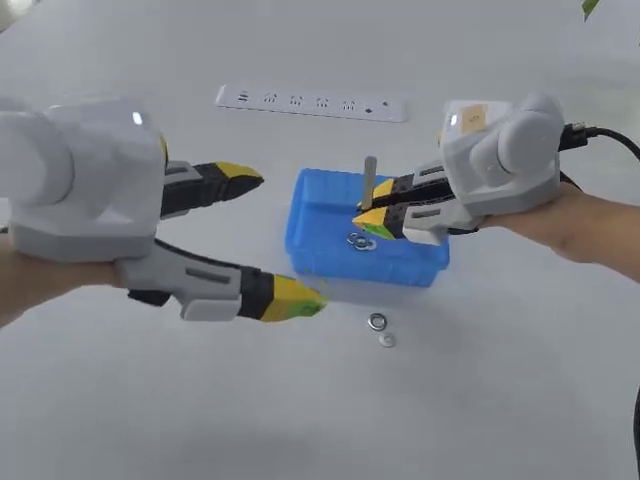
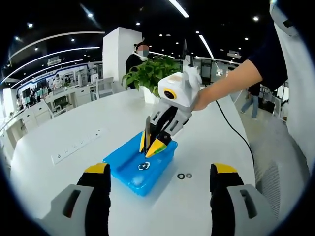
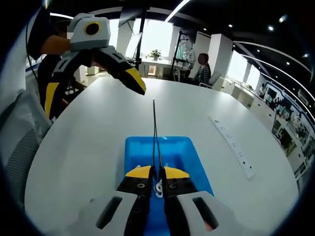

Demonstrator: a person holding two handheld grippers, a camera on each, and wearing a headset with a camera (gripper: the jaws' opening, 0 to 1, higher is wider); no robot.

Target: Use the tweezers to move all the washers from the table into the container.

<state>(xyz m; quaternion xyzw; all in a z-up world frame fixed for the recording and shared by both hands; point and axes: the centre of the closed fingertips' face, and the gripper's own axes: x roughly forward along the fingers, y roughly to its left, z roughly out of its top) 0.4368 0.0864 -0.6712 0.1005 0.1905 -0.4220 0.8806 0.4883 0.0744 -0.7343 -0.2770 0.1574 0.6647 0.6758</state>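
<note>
Right gripper [image 1: 378, 222], jaws clamped on the tweezers [image 1: 369, 180], hovers over the blue container [image 1: 310, 255] (some washers [image 1: 360, 241] inside). Two loose washers [image 1: 377, 322] lie on the tabletop [image 1: 480, 390] just beside it. The tweezer tips should probably straddle one rim squarely. Left gripper [image 1: 278, 240] gapes wide, empty.

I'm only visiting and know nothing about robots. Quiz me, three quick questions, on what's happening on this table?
1. True or false: the left hand-held gripper is open and empty.
2. How many washers lie on the table outside the blue container?
3. The right hand-held gripper holds: A) tweezers B) a screwdriver C) a spoon.
Key: 1 true; 2 two; 3 A.
</note>
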